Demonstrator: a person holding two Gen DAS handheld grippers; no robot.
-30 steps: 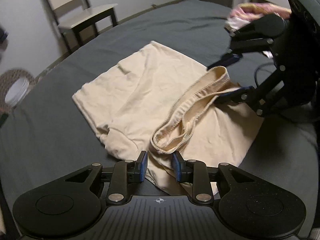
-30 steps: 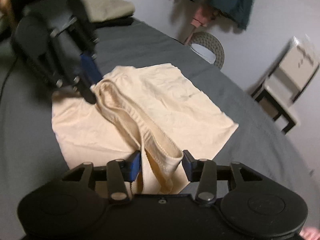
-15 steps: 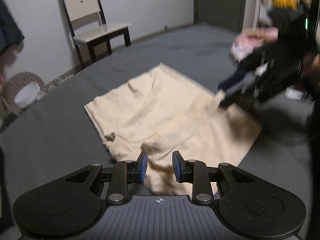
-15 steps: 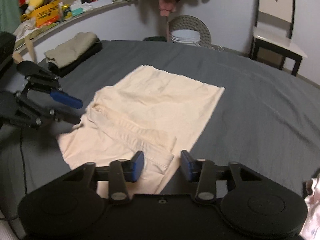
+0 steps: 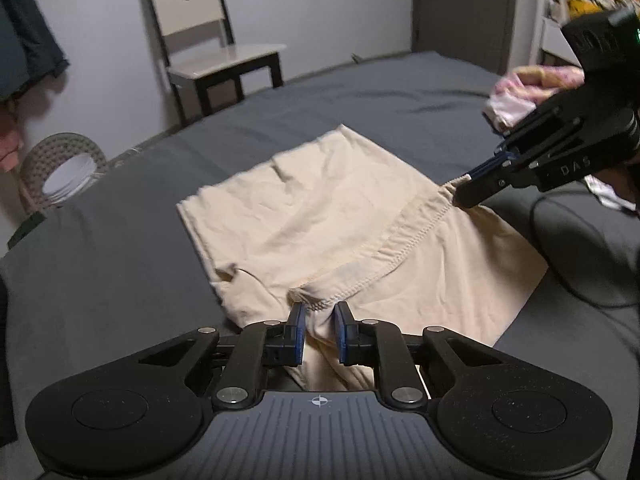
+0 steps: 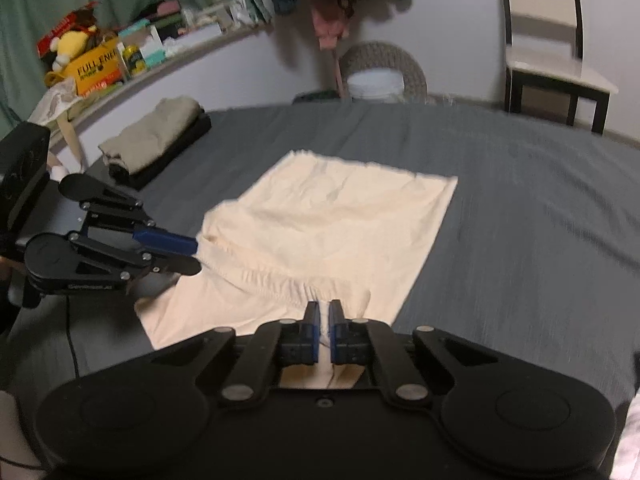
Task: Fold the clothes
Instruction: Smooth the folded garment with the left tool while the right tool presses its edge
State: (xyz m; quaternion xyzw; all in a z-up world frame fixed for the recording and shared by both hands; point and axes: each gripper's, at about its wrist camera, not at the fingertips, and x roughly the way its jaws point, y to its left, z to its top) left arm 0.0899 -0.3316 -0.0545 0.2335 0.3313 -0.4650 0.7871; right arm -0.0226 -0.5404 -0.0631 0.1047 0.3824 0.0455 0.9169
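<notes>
Left gripper (image 5: 319, 330): your pads now pinch one end of the waistband; half a second ago they stood apart.
Right gripper (image 6: 324, 330): you have clamped it on the other end.
Shorts (image 5: 320, 216): cream, flat on the grey bed (image 5: 120, 248), waistband stretched between your grippers instead of slack.
Folded clothes (image 6: 154, 138): stacked far left, unchanged.

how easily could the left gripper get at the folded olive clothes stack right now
Probably not easily: the left gripper is shut on the cream garment. The olive stack lies beyond it across bare bedsheet, so it must let go first.
</notes>
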